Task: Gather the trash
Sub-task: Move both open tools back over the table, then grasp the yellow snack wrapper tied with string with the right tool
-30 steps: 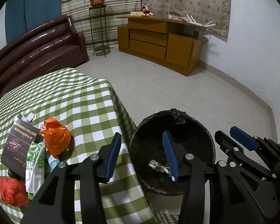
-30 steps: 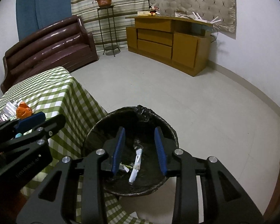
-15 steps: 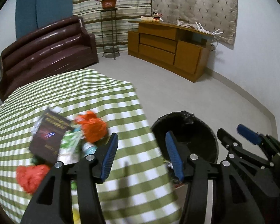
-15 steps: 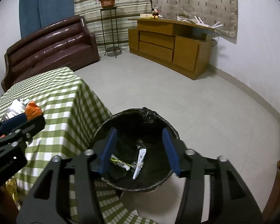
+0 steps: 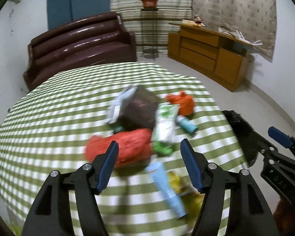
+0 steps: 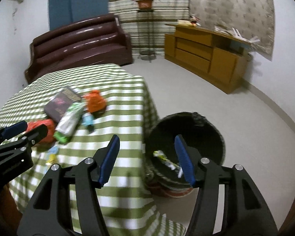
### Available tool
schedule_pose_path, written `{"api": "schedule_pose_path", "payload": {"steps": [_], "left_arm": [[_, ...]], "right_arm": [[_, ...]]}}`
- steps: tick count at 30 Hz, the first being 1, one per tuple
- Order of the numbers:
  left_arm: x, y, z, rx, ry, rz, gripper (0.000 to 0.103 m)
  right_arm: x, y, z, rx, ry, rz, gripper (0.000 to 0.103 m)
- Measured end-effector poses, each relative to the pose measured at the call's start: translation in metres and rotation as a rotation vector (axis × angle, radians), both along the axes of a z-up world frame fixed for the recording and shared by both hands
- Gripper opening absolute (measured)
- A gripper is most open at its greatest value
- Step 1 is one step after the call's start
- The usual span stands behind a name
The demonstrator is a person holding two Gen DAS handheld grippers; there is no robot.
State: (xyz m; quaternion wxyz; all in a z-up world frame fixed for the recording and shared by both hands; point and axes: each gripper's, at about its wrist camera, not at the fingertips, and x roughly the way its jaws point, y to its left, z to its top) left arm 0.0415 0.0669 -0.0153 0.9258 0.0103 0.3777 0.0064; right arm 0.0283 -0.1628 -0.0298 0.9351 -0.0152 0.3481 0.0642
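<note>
Green-checked cloth covers the table [image 5: 49, 122] where our trash sits heaped: a red plastic bag [image 5: 125, 149], a green-and-white wrapper [image 5: 165, 125], an orange bag [image 5: 182, 102], a dark booklet [image 5: 139, 110] and a pale blue tube [image 5: 167, 186]. Our left gripper [image 5: 149, 163] hangs over the red bag, jaws apart and empty. Our right gripper [image 6: 147, 157], also spread and empty, hovers by the black-lined bin [image 6: 196, 129] beside the table, with scraps already inside. We judge that closing on the crowded heap could catch a neighbouring wrapper or nudge the tube off the near edge. Motion blur smears the pile, so labels and the yellowish scrap [image 5: 179, 181] stay unreadable.
</note>
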Motion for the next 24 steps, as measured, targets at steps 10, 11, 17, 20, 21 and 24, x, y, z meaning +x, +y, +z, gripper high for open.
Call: {"api": "schedule_pose_path", "payload": {"steps": [10,11,17,20,21,24], "left_arm": [[-0.030,0.047,-0.011,0.029,0.002,0.105,0.069],[-0.033,0.050,-0.012,0.028,0.005,0.112,0.069],[-0.042,0.063,-0.017,0.016,0.014,0.138,0.069],[-0.044,0.066,-0.019,0.010,0.020,0.143,0.069],[-0.044,0.067,-0.019,0.008,0.022,0.143,0.069],[-0.045,0.068,-0.020,0.001,0.027,0.143,0.069]], "right_arm": [[-0.026,0.054,-0.005,-0.023,0.015,0.143,0.057],[-0.027,0.059,-0.006,-0.025,0.018,0.155,0.057],[-0.033,0.075,-0.017,-0.037,0.051,0.200,0.056],[-0.034,0.079,-0.024,-0.048,0.068,0.208,0.056],[-0.034,0.080,-0.026,-0.051,0.075,0.212,0.055],[-0.035,0.084,-0.032,-0.064,0.088,0.221,0.053]]}}
